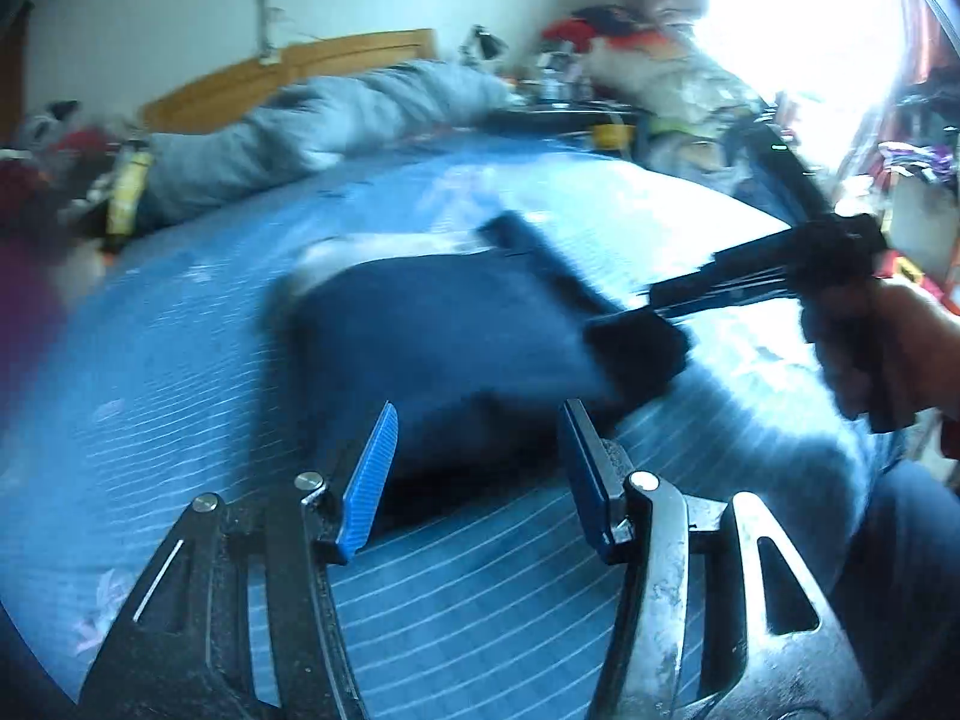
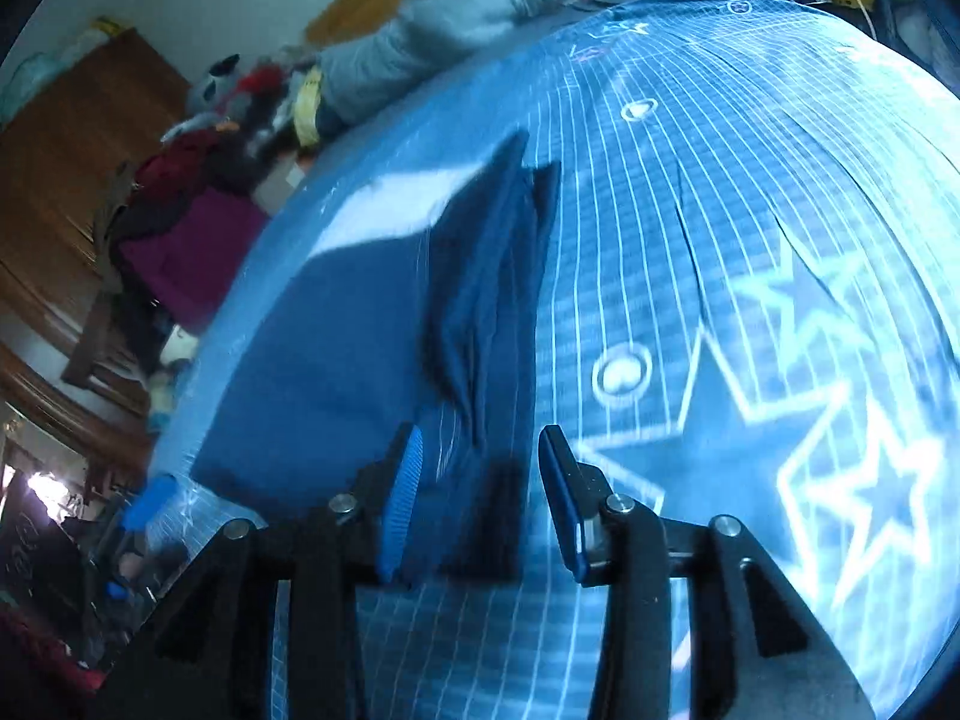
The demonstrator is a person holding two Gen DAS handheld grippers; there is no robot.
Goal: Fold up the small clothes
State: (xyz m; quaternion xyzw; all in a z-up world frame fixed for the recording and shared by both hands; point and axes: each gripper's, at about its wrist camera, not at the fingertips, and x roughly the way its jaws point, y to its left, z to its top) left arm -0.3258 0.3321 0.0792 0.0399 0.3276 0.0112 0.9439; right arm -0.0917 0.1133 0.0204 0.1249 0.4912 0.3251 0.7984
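A small dark blue garment [image 1: 444, 336] lies partly folded on the blue striped bed sheet [image 1: 180, 396], with a pale layer showing at its far edge. My left gripper [image 1: 474, 456] is open, just short of the garment's near edge. My right gripper [image 1: 636, 354] reaches in from the right over the garment's right edge, blurred. In the right wrist view the right gripper [image 2: 480, 480] is open, with the garment [image 2: 336, 360] and its folded flap [image 2: 486, 276] lying ahead between the fingers. Nothing is held.
A grey rolled duvet [image 1: 336, 126] lies along the wooden headboard [image 1: 360, 54]. Clutter and clothes pile up at the left [image 2: 192, 240] and at the far right by the bright window [image 1: 798, 48]. The sheet has a star pattern [image 2: 780, 432] at the right.
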